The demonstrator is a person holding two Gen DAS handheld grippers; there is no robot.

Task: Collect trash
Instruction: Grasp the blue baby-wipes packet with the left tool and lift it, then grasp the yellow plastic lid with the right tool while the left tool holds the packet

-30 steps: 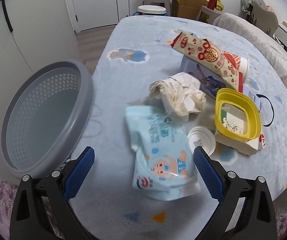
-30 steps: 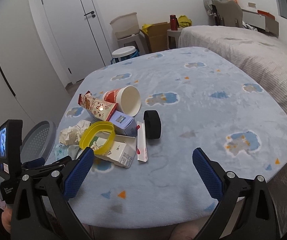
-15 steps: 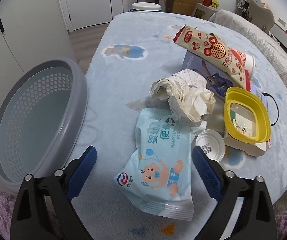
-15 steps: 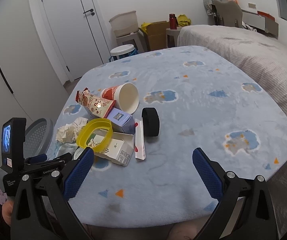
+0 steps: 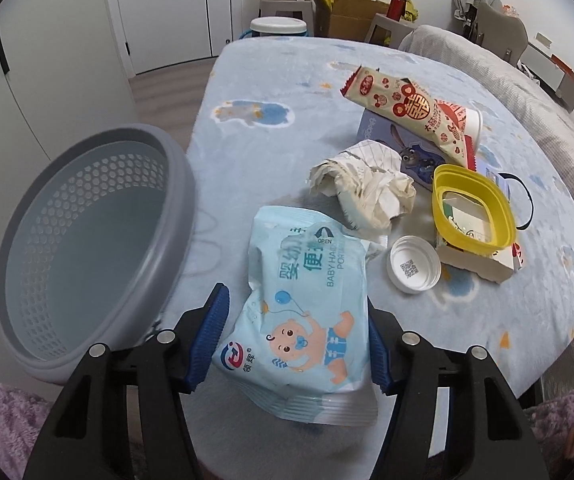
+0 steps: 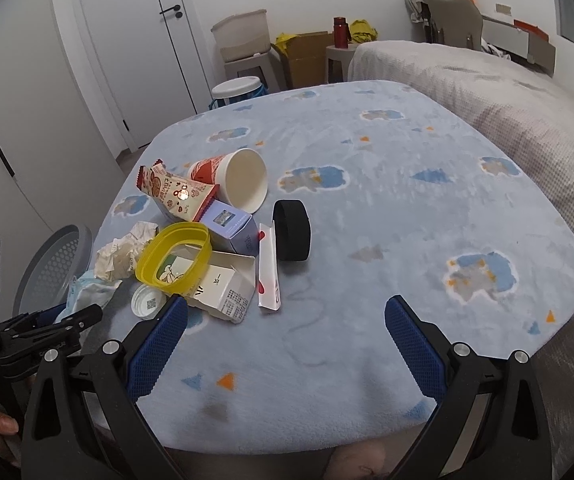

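Note:
A light blue baby-wipes pack point(image 5: 307, 300) lies at the table's near left edge. My left gripper point(image 5: 297, 336) has its jaws closed in on both sides of the pack. The pack shows in the right wrist view point(image 6: 87, 290) too. A grey perforated basket point(image 5: 87, 236) stands just left of the table. Other trash lies behind: crumpled paper point(image 5: 367, 192), a white cap point(image 5: 413, 270), a yellow ring lid point(image 5: 473, 208) on a white carton point(image 6: 227, 286), a red snack wrapper point(image 5: 407, 108), a paper cup point(image 6: 243, 180). My right gripper point(image 6: 285, 348) is open and empty over the front edge.
The table has a blue fleece cover point(image 6: 387, 208). A purple box point(image 6: 231, 228), a chopstick sleeve point(image 6: 269, 268) and a black band point(image 6: 293, 236) lie mid-table. A bed point(image 6: 487, 92) is at the right; stools and boxes stand behind near the door.
My left gripper has moved forward over the wipes pack and its jaws have closed from wide open onto the pack's sides. The right gripper has barely moved.

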